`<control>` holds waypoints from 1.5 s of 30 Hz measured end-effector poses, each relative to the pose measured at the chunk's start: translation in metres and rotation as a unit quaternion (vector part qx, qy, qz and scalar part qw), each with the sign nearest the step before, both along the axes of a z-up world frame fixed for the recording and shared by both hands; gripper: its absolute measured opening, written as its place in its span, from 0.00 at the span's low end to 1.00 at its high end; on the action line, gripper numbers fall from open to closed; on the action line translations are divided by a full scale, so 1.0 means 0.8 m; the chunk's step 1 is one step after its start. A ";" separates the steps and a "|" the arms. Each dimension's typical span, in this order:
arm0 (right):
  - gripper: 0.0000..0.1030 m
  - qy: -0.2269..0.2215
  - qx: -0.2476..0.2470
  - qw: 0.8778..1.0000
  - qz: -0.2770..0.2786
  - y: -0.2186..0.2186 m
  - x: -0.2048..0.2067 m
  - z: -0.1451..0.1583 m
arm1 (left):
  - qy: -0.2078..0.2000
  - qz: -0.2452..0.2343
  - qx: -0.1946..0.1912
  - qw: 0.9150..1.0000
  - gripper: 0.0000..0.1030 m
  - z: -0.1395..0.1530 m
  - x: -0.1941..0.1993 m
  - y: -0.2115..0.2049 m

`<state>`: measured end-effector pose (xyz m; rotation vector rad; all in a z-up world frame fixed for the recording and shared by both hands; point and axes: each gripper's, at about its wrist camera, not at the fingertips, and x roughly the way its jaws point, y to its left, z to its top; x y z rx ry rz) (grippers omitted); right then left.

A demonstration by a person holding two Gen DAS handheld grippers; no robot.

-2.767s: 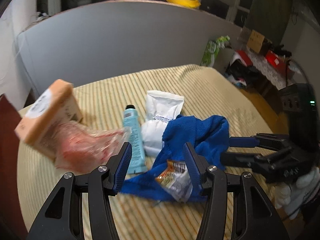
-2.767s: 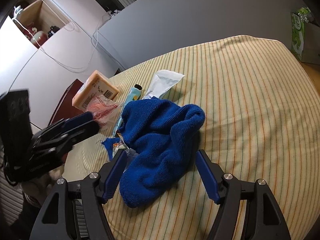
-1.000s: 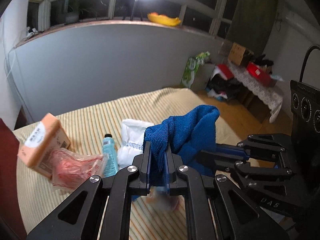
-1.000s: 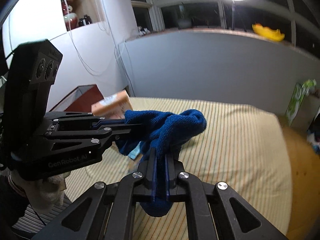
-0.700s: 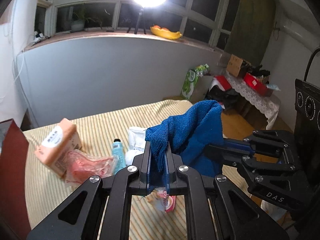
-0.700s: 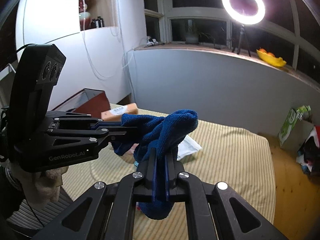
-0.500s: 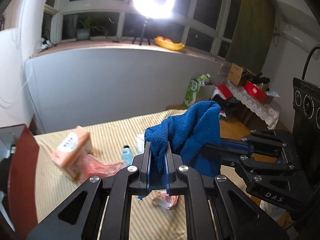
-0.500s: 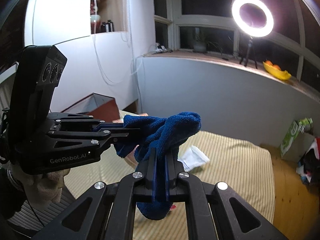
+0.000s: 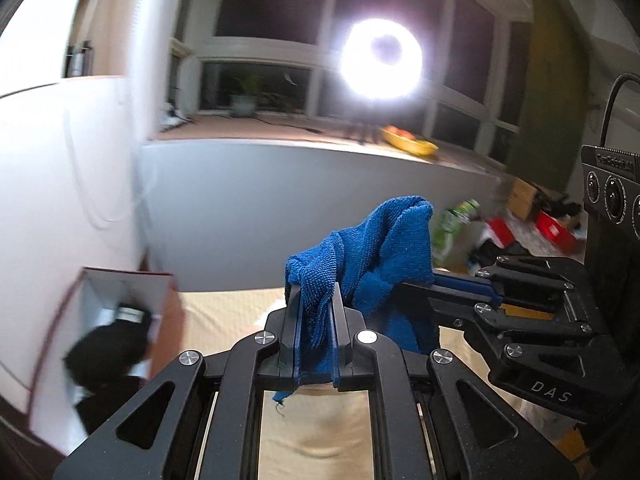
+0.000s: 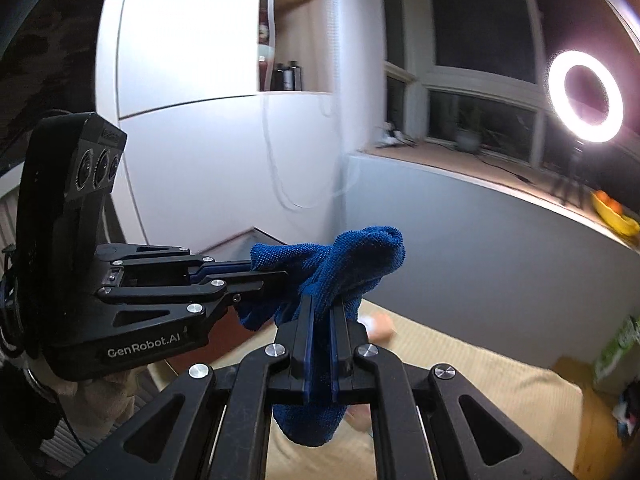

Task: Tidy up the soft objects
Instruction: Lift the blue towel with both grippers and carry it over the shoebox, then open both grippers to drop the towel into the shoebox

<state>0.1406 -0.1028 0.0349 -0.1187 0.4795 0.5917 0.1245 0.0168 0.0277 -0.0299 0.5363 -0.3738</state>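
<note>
Striped bed [image 9: 224, 320] below; dark-red open box [image 9: 120, 300] at its left edge, probably the destination. Blue towel [image 9: 376, 248] is bunched in mid-air above the bed, shared so neither end drags. Left gripper [image 9: 314, 304] and right gripper [image 10: 320, 316] are each clamped on it.

a ring light [image 10: 585, 96] glares in front of dark windows [image 10: 480, 20], standing on a wooden sill [image 9: 280, 130] that also holds a potted plant [image 9: 246, 98] and a yellow bowl [image 9: 409, 144]. below the sill runs a grey wall [image 9: 260, 208]. a striped bed [image 10: 480, 392] fills the foreground; white cabinets [image 10: 192, 80] stand at the left.
</note>
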 end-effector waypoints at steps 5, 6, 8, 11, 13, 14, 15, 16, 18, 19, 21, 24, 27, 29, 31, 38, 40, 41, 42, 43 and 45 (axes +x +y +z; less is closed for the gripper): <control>0.06 -0.001 0.007 0.999 0.040 0.059 0.019 0.011 | -0.005 0.049 0.009 0.999 0.08 0.005 0.001 0.054; 0.06 0.000 0.009 0.999 0.050 0.073 0.024 0.013 | -0.006 0.061 0.010 0.998 0.08 0.005 0.001 0.069; 0.06 0.001 0.008 0.998 0.064 0.097 0.029 0.015 | -0.006 0.077 0.009 0.997 0.08 0.006 0.000 0.090; 0.06 0.005 0.004 0.996 0.086 0.137 0.037 0.014 | -0.006 0.104 0.008 0.995 0.08 0.005 -0.001 0.123; 0.06 0.009 0.001 0.995 0.100 0.161 0.042 0.011 | -0.007 0.121 0.010 0.993 0.08 0.005 -0.001 0.142; 0.06 0.011 -0.001 0.994 0.106 0.172 0.045 0.010 | -0.008 0.131 0.012 0.991 0.08 0.003 -0.002 0.152; 0.06 0.014 -0.005 0.994 0.113 0.186 0.049 0.007 | -0.006 0.140 0.011 0.990 0.08 0.001 -0.002 0.162; 0.06 0.017 -0.007 0.993 0.117 0.197 0.052 0.005 | -0.003 0.147 0.010 0.989 0.08 -0.002 -0.002 0.171; 0.06 0.027 -0.012 0.992 0.125 0.220 0.059 -0.004 | 0.004 0.163 0.007 0.987 0.08 -0.009 -0.002 0.189; 0.06 0.031 -0.013 0.991 0.128 0.228 0.064 -0.007 | 0.007 0.170 0.008 0.985 0.08 -0.013 -0.003 0.194; 0.06 0.045 -0.016 0.990 0.133 0.247 0.074 -0.020 | 0.017 0.184 0.005 0.983 0.08 -0.022 0.000 0.208; 0.06 0.071 -0.016 0.988 0.136 0.265 0.089 -0.035 | 0.030 0.201 0.009 0.979 0.08 -0.036 0.006 0.219; 0.06 0.091 -0.022 0.987 0.134 0.278 0.106 -0.053 | 0.045 0.212 0.007 0.976 0.08 -0.050 0.013 0.229; 0.06 0.101 -0.025 0.986 0.133 0.283 0.113 -0.065 | 0.054 0.216 0.005 0.975 0.08 -0.059 0.019 0.232; 0.06 0.109 -0.028 0.985 0.128 0.288 0.121 -0.074 | 0.064 0.223 0.004 0.973 0.08 -0.067 0.024 0.236; 0.28 0.111 -0.045 0.987 0.108 0.299 0.128 -0.094 | 0.081 0.260 -0.008 0.962 0.20 -0.080 0.032 0.257; 0.43 0.106 -0.042 0.988 0.104 0.295 0.130 -0.092 | 0.080 0.263 -0.008 0.961 0.23 -0.081 0.029 0.262; 0.48 0.104 -0.041 0.988 0.103 0.293 0.131 -0.091 | 0.078 0.265 -0.006 0.961 0.26 -0.080 0.027 0.262; 0.50 0.103 -0.040 0.988 0.104 0.291 0.130 -0.090 | 0.077 0.266 -0.005 0.961 0.28 -0.080 0.026 0.261; 0.51 0.103 -0.041 0.988 0.104 0.290 0.129 -0.090 | 0.076 0.266 -0.005 0.961 0.31 -0.079 0.024 0.261; 0.54 0.103 -0.044 0.989 0.101 0.285 0.127 -0.089 | 0.076 0.265 -0.007 0.961 0.31 -0.081 0.021 0.260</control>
